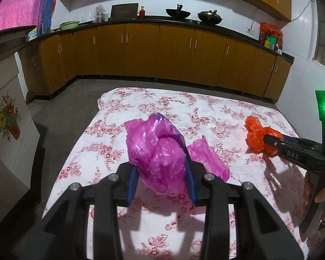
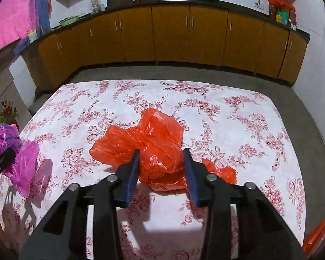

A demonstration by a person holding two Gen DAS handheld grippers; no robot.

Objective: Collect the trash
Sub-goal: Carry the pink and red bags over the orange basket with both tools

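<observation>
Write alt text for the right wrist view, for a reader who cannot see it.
The right gripper has its blue-padded jaws closed on a crumpled orange plastic bag lying on a table with a floral cloth. At the left edge, the left gripper holds a pink plastic bag; wooden kitchen cabinets fill the background.

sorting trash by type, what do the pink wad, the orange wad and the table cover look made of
Pink wad: thin plastic film, probably a bag; glossy, translucent, finely creased.
Orange wad: the same kind of film; shiny highlights, sharp crinkles.
Table cover: seems woven cloth, matte, with a printed red floral pattern; a coated sheet cannot be ruled out.
</observation>
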